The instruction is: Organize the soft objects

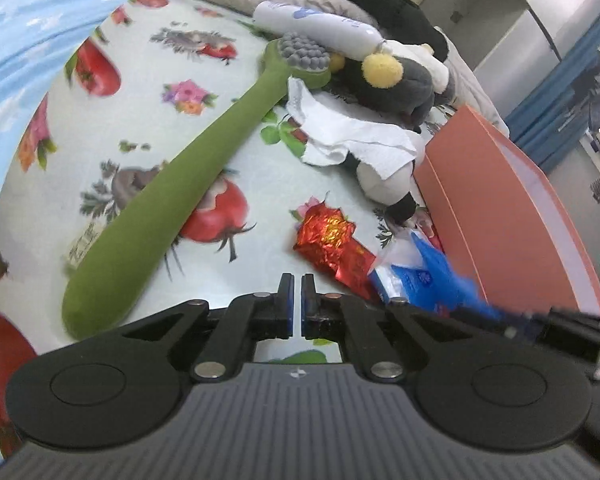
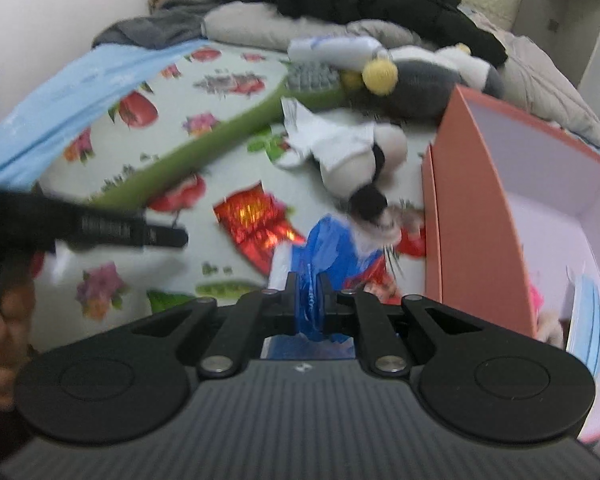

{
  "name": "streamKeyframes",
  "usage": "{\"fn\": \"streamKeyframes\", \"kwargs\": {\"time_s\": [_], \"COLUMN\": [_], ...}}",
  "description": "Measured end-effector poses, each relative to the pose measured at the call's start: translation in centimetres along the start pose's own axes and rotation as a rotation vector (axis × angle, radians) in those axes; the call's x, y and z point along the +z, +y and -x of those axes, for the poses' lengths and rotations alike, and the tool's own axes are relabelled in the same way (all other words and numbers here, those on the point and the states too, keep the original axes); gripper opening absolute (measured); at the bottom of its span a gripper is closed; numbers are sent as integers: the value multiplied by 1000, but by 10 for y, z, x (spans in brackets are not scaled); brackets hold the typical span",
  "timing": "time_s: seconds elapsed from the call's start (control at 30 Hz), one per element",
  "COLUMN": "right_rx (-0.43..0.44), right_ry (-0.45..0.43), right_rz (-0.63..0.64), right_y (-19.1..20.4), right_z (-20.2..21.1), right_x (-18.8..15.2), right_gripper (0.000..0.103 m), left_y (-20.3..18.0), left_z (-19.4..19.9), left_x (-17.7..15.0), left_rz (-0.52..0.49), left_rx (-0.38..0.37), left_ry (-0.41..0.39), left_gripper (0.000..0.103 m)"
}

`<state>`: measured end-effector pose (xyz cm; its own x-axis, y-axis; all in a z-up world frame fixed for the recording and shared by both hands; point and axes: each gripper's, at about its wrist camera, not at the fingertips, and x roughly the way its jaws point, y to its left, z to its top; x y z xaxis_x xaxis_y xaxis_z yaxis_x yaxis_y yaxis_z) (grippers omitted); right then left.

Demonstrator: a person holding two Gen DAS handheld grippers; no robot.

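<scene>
Bedding in a fruit-print sheet [image 1: 228,92] holds everything. Beside the orange box [image 2: 480,216], the long green plush toothbrush [image 1: 172,184] looks light and floppy; grasp mid-handle. Right gripper [image 2: 308,294] pinches a crinkly blue plastic bag [image 2: 328,248], probably slippery. Left gripper [image 1: 297,294] is nearly closed, empty.

Green plush toothbrush [image 1: 172,196] — grey bristles — on fruit-patterned sheet [image 1: 204,128].
</scene>
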<state>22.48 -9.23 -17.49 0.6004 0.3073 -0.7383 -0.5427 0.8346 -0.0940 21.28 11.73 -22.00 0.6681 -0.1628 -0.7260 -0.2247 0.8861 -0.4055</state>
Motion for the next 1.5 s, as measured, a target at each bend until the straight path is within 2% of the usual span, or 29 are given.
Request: {"fn": "streamKeyframes", "kwargs": {"time_s": [0.03, 0.13, 0.2, 0.23, 0.33, 0.4, 0.43, 0.47, 0.6, 0.67, 0.77, 0.97, 1.07, 1.17, 1.2, 1.27, 1.37, 1.5], "right_rx": [4, 21, 39, 45, 69, 87, 98, 104, 76, 48, 51, 15, 54, 79, 71, 70, 88, 83], "right_ry": [10, 30, 43, 47, 47, 43, 34, 21, -25, -22, -29, -18, 8, 7, 10, 29, 62, 55], "right_rz": [-5, -27, -55, -60, -82, -109, -127, -139, -106, -103, -82, -90, -114, -116, -112, -121, -154, -153], "right_y": [1, 3, 2, 2, -1, -5, -7, -7, -3, -3, -3, -5, -8, -7, -6, -6, -8, -7], "right_z": [-1, 2, 5, 5, 8, 10, 11, 11, 8, 2, -5, -19, -27, -26, -25, -24, -24, -15], "right_x": [-4, -13, -18, -18, -20, -19, -18, -18, -15, -15, -17, -23, -24, -23, -23, -22, -23, -24], "right_gripper": [12, 12, 13, 13, 18, 34, 48, 54, 55, 55, 55, 55, 55, 53, 50, 34, 23, 12], "left_y": [-2, -7, -10, -13, -22, -28, -30, -34, -45, -47, -48, -46, -47, -49, -49, -49, -47, -39], "left_z": [-1, -5, -9, -10, -17, -24, -27, -31, -43, -50, -56, -70, -74, -75, -74, -72, -66, -52], "left_x": [1, 7, 11, 13, 18, 22, 24, 26, 29, 31, 33, 31, 29, 28, 27, 27, 23, 17], "left_rz": [-17, -61, -92, -110, -173, -208, -225, -254, -343, -355, -374, -394, -402, -408, -413, -413, -403, -349], "left_rx": [4, 3, -8, -13, -21, -16, -11, -5, 28, 37, 46, 54, 69, 76, 76, 80, 97, 115], "left_ry": [1, 13, 10, 8, 17, 25, 27, 33, 39, 47, 53, 73, 78, 75, 73, 68, 46, 26], "left_gripper": [2, 17, 44, 50, 50, 55, 55, 55, 55, 55, 55, 55, 55, 46, 46, 45, 45, 44]}}
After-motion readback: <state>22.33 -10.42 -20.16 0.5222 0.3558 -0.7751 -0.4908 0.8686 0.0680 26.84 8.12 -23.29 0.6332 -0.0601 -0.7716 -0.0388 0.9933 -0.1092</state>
